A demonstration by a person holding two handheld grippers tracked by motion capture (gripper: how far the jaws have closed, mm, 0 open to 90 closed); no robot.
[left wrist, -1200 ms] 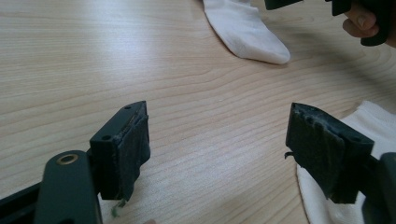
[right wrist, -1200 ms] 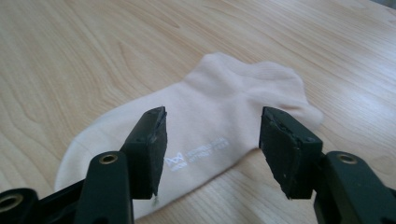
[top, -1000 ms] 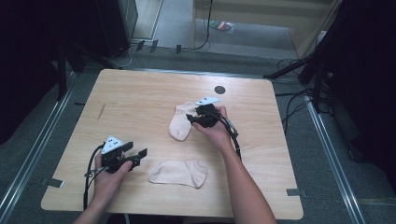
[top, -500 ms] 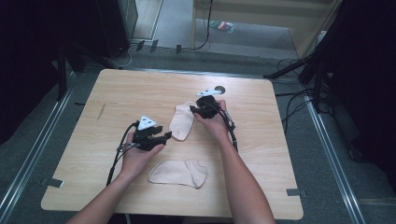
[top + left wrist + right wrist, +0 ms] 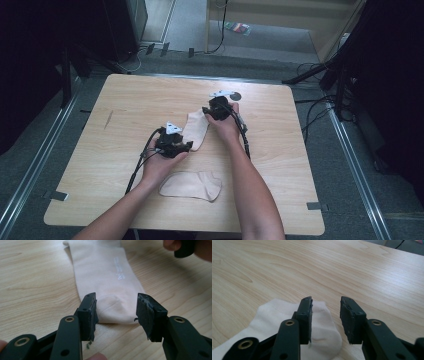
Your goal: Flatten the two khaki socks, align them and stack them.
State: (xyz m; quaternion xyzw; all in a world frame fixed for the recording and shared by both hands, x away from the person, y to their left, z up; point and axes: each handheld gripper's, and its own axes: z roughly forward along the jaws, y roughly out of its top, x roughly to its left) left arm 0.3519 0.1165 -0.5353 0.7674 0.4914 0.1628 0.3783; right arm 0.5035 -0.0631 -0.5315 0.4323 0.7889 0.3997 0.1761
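Bracketing opposite ends of the pale sock [image 5: 196,129] lying mid-tabletop [image 5: 125,105], the left gripper [image 5: 116,315] and right gripper [image 5: 325,317] both hold jaws wide; closing on the fabric likely comes next, with a second sock [image 5: 191,185] nearer the person.

both bare forearms reach in from the near edge. the black two-jaw left gripper [image 5: 174,144] sits mid-table, jaws apart; the black two-jaw right gripper [image 5: 218,108], farther off, also gapes.
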